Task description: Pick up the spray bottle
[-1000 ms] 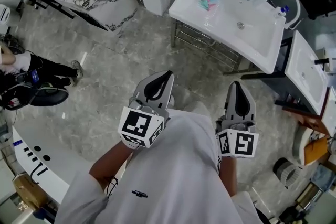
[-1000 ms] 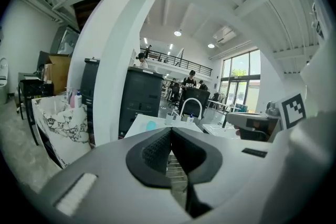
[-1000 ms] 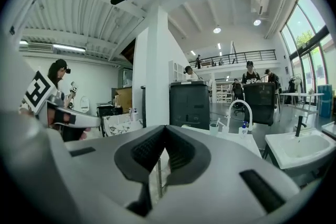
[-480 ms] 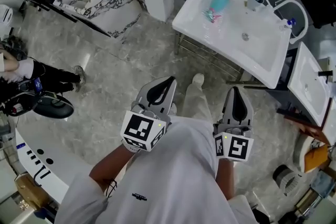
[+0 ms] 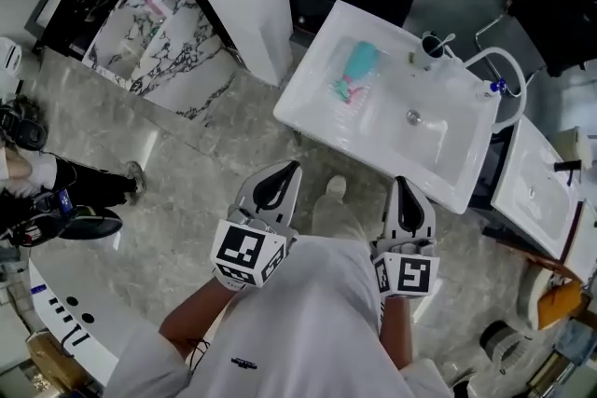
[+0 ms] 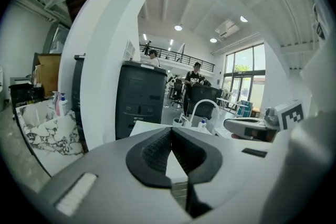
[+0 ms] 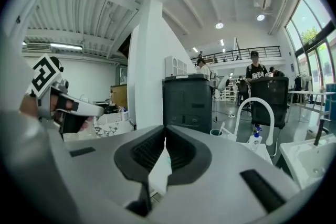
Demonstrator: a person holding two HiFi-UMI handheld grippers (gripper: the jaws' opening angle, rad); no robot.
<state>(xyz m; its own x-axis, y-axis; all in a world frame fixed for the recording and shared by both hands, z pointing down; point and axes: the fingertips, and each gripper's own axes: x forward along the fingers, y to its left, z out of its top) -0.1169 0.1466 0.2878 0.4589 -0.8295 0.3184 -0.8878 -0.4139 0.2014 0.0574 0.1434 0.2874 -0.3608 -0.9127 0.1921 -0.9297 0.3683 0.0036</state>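
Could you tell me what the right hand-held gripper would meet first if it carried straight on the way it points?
Most likely the near rim of the white rectangular washbasin; the shut right hand-held gripper aims at it, though depth is unclear.

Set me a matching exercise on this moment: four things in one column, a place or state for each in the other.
Things:
1. teal spray bottle
2. cup
3. faucet
4. left hand-held gripper

Places and states:
A. jaws shut, nothing between them
B. lying on the flat part of the white sink
C. white arch at the sink's far edge
D. standing upright near the faucet, a thin stick-like thing in it

Pairs: 1-B; 2-D; 3-C; 4-A
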